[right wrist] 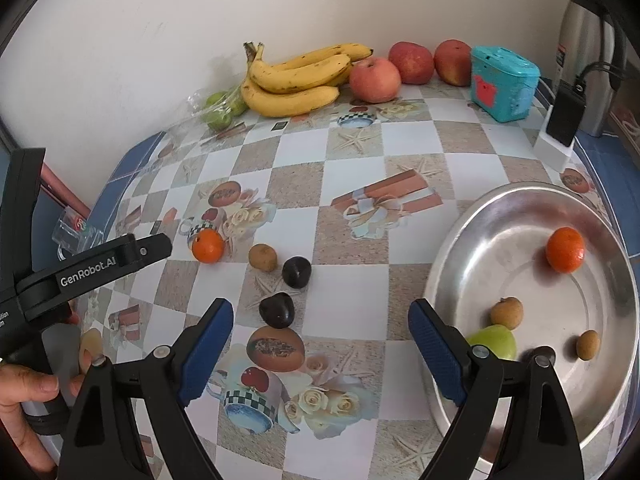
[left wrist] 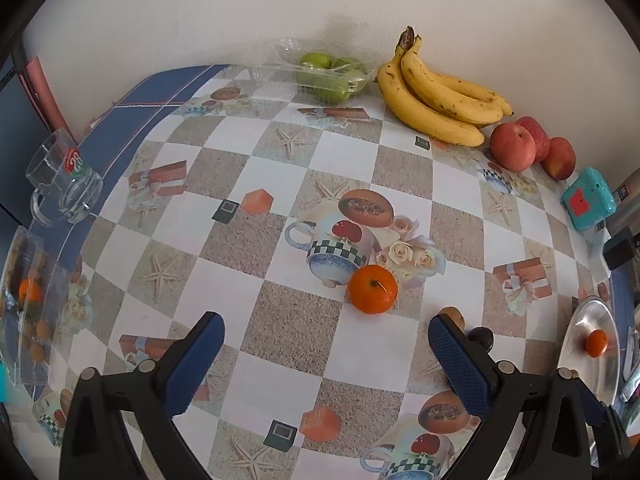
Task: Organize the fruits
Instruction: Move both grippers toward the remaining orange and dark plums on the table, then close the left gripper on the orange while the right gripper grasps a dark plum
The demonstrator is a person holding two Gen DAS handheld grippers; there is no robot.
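A tangerine (left wrist: 372, 289) lies on the patterned tablecloth just ahead of my open, empty left gripper (left wrist: 325, 330); it also shows in the right wrist view (right wrist: 207, 245). Beside it lie a small brown fruit (right wrist: 262, 257) and two dark plums (right wrist: 296, 272) (right wrist: 276, 310). My right gripper (right wrist: 320, 324) is open and empty, hovering between the plums and the metal bowl (right wrist: 472, 236). The bowl holds a tangerine (right wrist: 565, 249), a green fruit (right wrist: 494, 341) and two small brown fruits (right wrist: 507, 312) (right wrist: 587, 344). The left gripper's black body (right wrist: 92, 268) shows at left.
Along the back wall sit bananas (right wrist: 296, 80), three apples (right wrist: 375, 74), green fruit in a clear plastic box (left wrist: 328, 72) and a teal box (right wrist: 502, 82). A glass mug (left wrist: 64, 178) stands at the left edge. A charger (right wrist: 562, 120) and steel flask (right wrist: 584, 40) are at right.
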